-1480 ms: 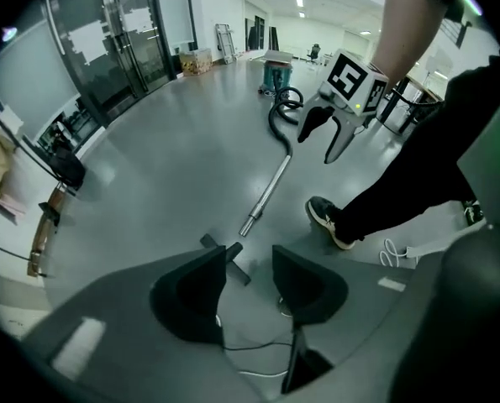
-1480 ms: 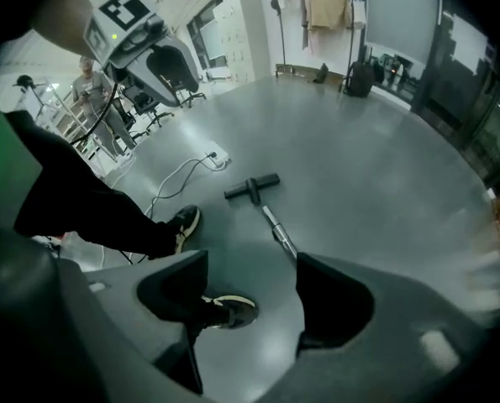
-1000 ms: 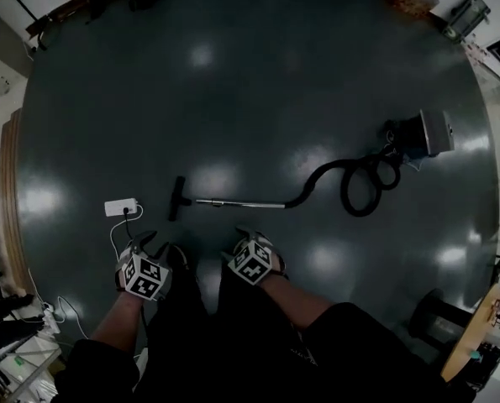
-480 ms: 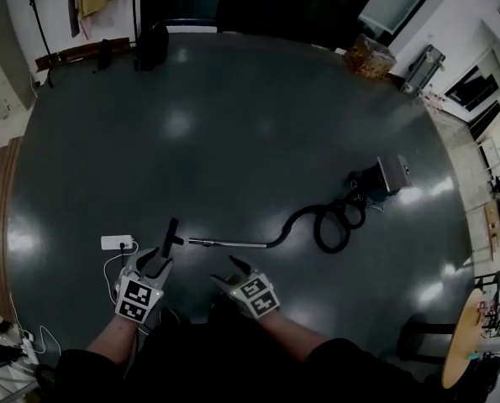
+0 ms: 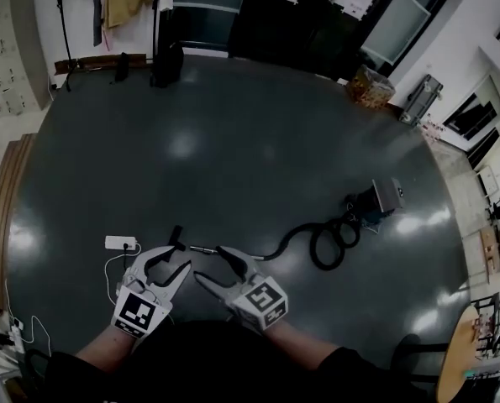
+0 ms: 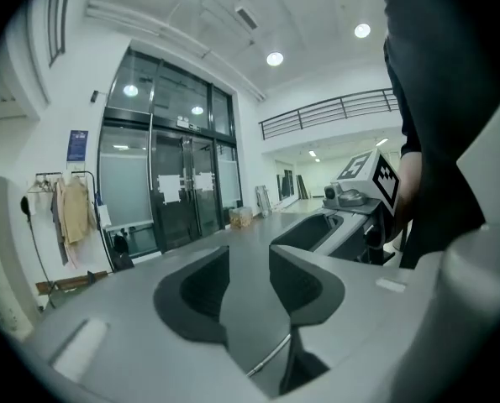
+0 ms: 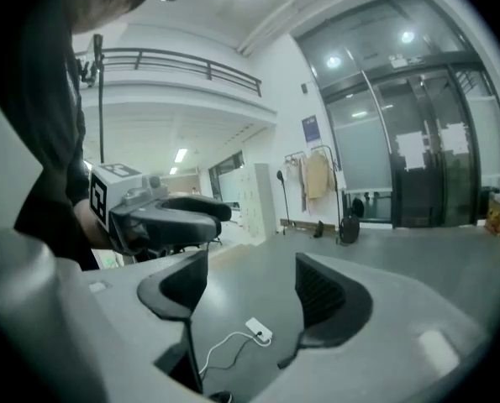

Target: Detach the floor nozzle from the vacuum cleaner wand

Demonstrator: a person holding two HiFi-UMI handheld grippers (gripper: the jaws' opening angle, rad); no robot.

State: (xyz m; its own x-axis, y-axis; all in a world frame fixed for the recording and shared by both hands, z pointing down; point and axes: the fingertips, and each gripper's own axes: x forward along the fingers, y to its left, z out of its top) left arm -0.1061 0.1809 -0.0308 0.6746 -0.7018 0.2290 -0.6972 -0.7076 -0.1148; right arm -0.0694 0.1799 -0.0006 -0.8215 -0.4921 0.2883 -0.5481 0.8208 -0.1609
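Head view, wand point(image 5: 202, 248) (midsection hidden) behind right claw point(image 5: 209, 263)

"Where is there room to move?"

"The dark floor point(image 5: 233, 141) lies bare across the middle and upper middle of the head view; a gripper could sweep there freely."

"And nearer the bottom?"

"Left of centre lies the floor nozzle point(image 5: 176, 235), with the wand point(image 5: 201, 248) just right of it; just left of the nozzle sits a white power strip point(image 5: 121, 243), its cable point(image 7: 225, 342) looping downward; the hose point(image 5: 321, 243) coils right of centre, beside the vacuum body point(image 5: 382, 196)."

"The edges?"

"A stand point(image 5: 62, 23) and dark bags point(image 5: 167, 64) at upper left; a round tabletop point(image 5: 458, 348) in the lower right corner."
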